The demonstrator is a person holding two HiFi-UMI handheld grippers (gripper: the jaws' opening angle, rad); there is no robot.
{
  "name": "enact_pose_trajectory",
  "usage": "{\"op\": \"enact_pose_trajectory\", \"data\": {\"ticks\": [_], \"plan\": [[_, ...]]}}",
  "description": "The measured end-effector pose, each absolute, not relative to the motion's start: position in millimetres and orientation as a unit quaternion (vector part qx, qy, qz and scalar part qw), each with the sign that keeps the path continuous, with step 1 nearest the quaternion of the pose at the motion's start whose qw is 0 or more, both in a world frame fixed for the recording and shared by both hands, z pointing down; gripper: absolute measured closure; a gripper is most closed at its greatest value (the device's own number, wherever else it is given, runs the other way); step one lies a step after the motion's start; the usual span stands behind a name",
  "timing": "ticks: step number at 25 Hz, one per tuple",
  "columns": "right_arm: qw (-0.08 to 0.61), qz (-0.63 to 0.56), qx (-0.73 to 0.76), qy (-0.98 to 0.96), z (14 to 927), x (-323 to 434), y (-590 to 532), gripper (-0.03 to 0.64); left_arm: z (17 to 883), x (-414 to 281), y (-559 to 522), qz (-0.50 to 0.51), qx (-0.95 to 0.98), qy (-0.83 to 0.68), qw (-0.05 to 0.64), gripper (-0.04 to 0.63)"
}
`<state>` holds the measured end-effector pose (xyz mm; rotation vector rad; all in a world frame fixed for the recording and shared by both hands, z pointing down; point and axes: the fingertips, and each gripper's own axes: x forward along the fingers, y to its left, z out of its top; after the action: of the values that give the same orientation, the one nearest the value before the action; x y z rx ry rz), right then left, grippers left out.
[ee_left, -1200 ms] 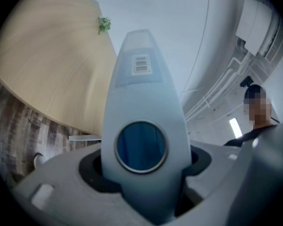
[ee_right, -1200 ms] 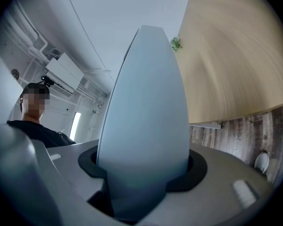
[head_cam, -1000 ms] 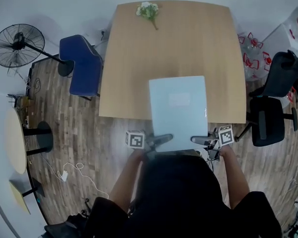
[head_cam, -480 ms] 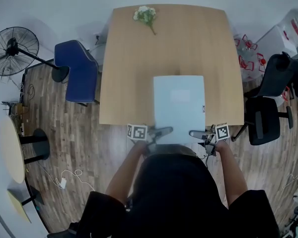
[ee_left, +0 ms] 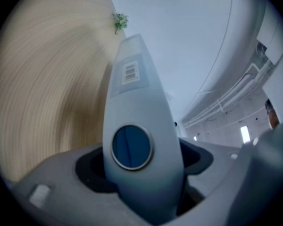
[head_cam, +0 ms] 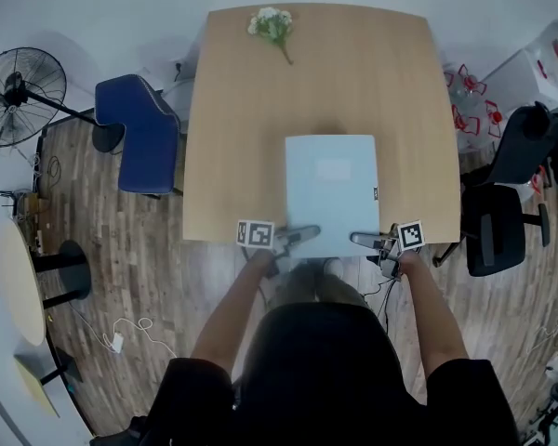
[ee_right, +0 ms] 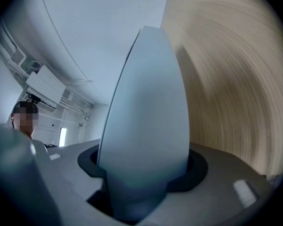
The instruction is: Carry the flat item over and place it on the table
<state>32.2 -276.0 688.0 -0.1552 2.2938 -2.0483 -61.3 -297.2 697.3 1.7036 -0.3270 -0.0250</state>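
The tan woodgrain surface (head_cam: 232,110) carries the pale blue, rigid flat item (head_cam: 330,193), which lies at its near edge and slightly overhangs it. The left tool (head_cam: 302,237) is opening with the item's corner between its jaws. The right tool (head_cam: 361,240) clamps the other corner. Flowers (head_cam: 272,24) lie at the surface's far edge. The item bears a barcode label (ee_left: 129,72) (print unreadable) and a metal-ringed round hole (ee_left: 132,146).

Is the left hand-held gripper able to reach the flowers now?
Probably not. The left hand-held gripper, jaws opening around the pale blue flat folder, sits at the near edge of the tan wooden table; the white flower sprig lies at the far edge.
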Motion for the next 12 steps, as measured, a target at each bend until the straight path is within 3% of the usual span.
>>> {"op": "enact_pose_trajectory", "data": {"ticks": [12], "plan": [[0.01,-0.689,-0.068,0.721,740,33,-324,0.313,758,-65,-342,0.01,0.704,-0.172,0.689,0.207]]}}
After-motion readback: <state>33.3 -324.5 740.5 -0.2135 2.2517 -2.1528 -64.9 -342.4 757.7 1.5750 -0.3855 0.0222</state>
